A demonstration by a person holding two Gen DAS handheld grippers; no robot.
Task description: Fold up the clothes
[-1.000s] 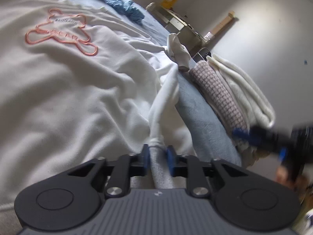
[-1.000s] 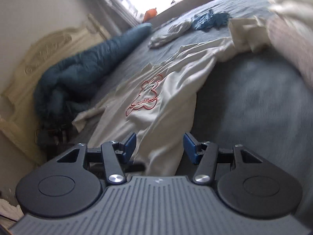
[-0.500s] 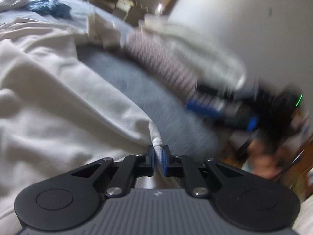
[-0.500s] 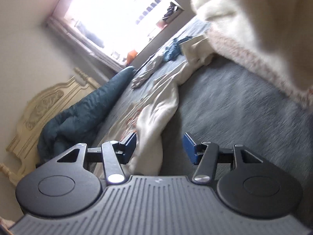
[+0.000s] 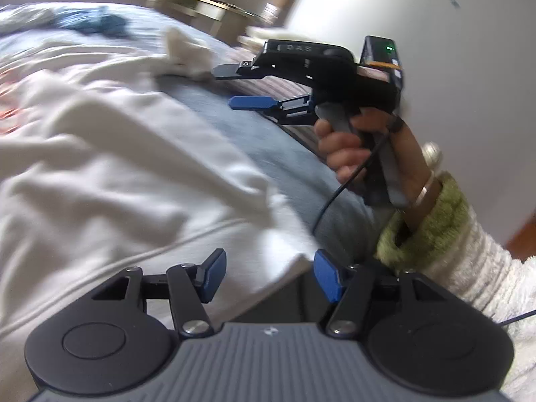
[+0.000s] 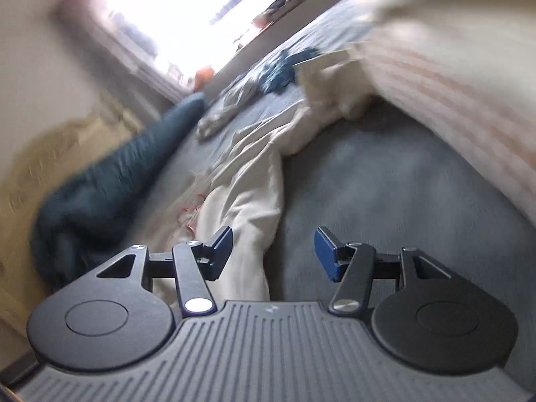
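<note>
- While its jaws are opening, the left tool (image 5: pixel 268 274) in the left wrist view has nothing pressed between its blue pads; the hem of the white sweatshirt (image 5: pixel 117 174) lies in the gap beneath them, let go.
- That sweatshirt spreads from 6 o'clock up to 10 o'clock over the blue-grey bed (image 5: pixel 268 140), rumpled, with a bit of red print at the 9 o'clock edge.
- At 2 o'clock the right tool (image 5: pixel 234 85) is seen from the side, jaws apart and empty, gripped by a hand (image 5: pixel 355 147) in a cream and green sleeve (image 5: pixel 469 251).
- A blue garment (image 5: pixel 97 25) lies at 11 o'clock, far up the bed.
- In the right wrist view the right tool (image 6: pixel 273 251) stands half open with nothing gripped; a fold of the sweatshirt (image 6: pixel 248 201) runs from the left pad toward 12 o'clock.
- Blurred folded clothes (image 6: pixel 452 67) fill 1 to 3 o'clock, a dark teal blanket (image 6: pixel 110 181) lies at 9 o'clock, and a bright window (image 6: pixel 187 10) sits at 11 o'clock.
</note>
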